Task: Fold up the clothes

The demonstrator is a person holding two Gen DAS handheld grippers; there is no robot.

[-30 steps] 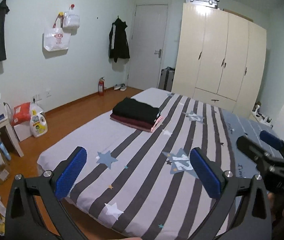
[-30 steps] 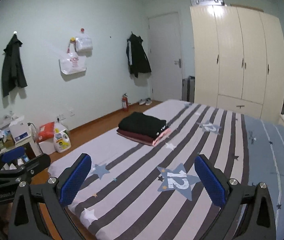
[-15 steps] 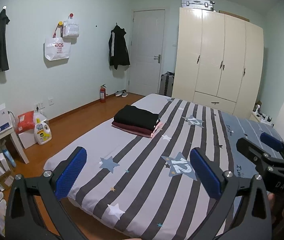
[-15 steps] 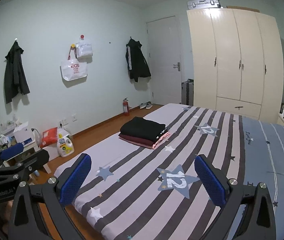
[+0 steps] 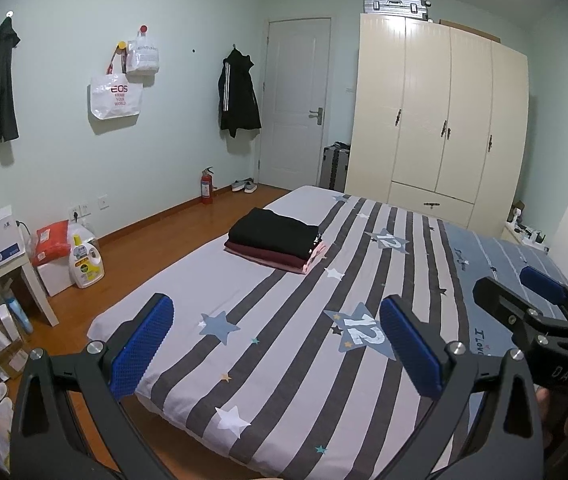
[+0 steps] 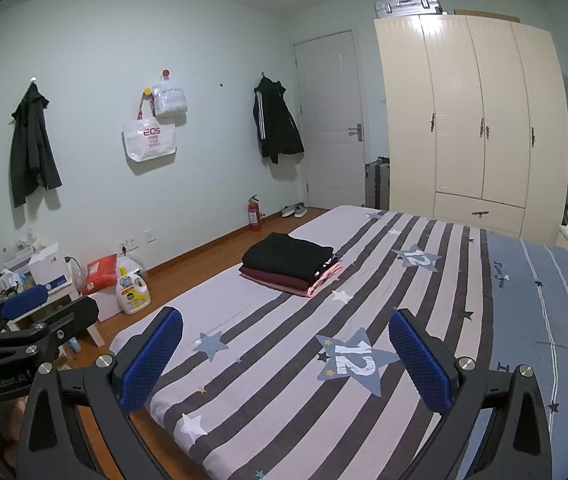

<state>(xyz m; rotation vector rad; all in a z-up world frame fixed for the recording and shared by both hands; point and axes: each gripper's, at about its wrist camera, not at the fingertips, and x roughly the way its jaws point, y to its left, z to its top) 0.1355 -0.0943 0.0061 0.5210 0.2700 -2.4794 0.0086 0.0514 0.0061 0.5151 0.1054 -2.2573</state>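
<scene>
A stack of folded clothes (image 5: 278, 245), black on top, maroon and pink below, lies on the striped bed (image 5: 268, 360) toward its far left side; it also shows in the right wrist view (image 6: 292, 266). My left gripper (image 5: 276, 344) is open and empty, held above the bed's near end. My right gripper (image 6: 286, 356) is open and empty beside it. Each gripper shows at the edge of the other's view, the right one (image 5: 540, 312) and the left one (image 6: 28, 320).
A cream wardrobe (image 5: 440, 120) stands behind the bed, a white door (image 5: 298, 108) to its left. Jackets (image 5: 238, 92) and bags (image 5: 118, 92) hang on the left wall. A small white table (image 5: 0, 264), detergent bottle (image 5: 84, 264) and fire extinguisher (image 5: 206, 186) stand on the wooden floor.
Both grippers have drawn back and risen from the bed, so more of the room and floor shows. Both stay open and empty. The folded stack has not moved.
</scene>
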